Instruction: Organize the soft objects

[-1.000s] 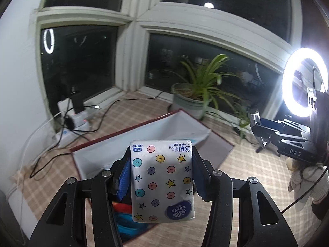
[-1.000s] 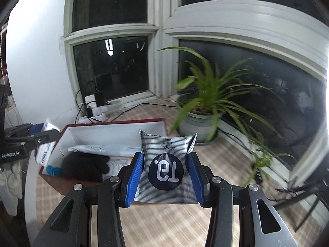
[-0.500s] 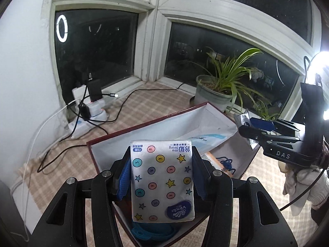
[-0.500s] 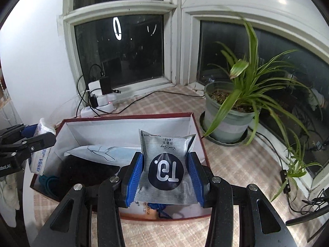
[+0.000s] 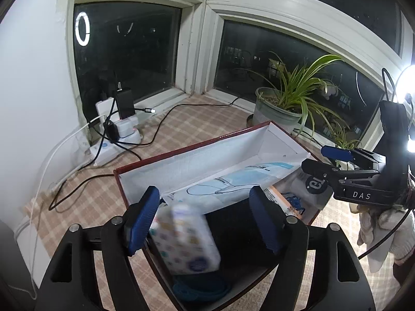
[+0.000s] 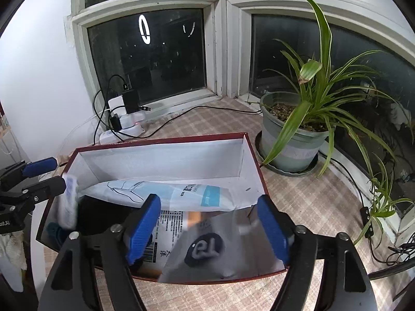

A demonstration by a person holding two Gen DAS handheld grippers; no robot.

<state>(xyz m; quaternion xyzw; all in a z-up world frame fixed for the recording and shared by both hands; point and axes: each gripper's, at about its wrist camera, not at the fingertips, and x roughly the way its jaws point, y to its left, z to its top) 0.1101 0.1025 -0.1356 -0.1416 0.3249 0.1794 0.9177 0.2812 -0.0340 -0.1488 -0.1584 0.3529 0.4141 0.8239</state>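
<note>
A dark red box with a white lining (image 5: 197, 165) (image 6: 160, 155) sits on the checked surface. My left gripper (image 5: 205, 220) is open above its left end; the white tissue pack with coloured stars (image 5: 185, 238) is blurred and falling free between the fingers into the box. My right gripper (image 6: 208, 229) is open above the box's right end; the silver striped packet with a dark round logo (image 6: 215, 248) is blurred and dropping below it. The packet (image 5: 315, 185) also shows in the left wrist view under the right gripper (image 5: 345, 165). A light blue package (image 6: 166, 191) and a black soft item (image 6: 103, 215) lie inside.
A potted spider plant (image 6: 295, 129) stands right of the box. A white power strip with plugs and cables (image 5: 114, 134) lies by the window at the back left. A bright ring light (image 5: 409, 103) is at the far right. A blue item (image 5: 197, 290) lies in the box's near end.
Both grippers have opened over the box. The star tissue pack and the silver packet have left the fingers and are falling into the box.
</note>
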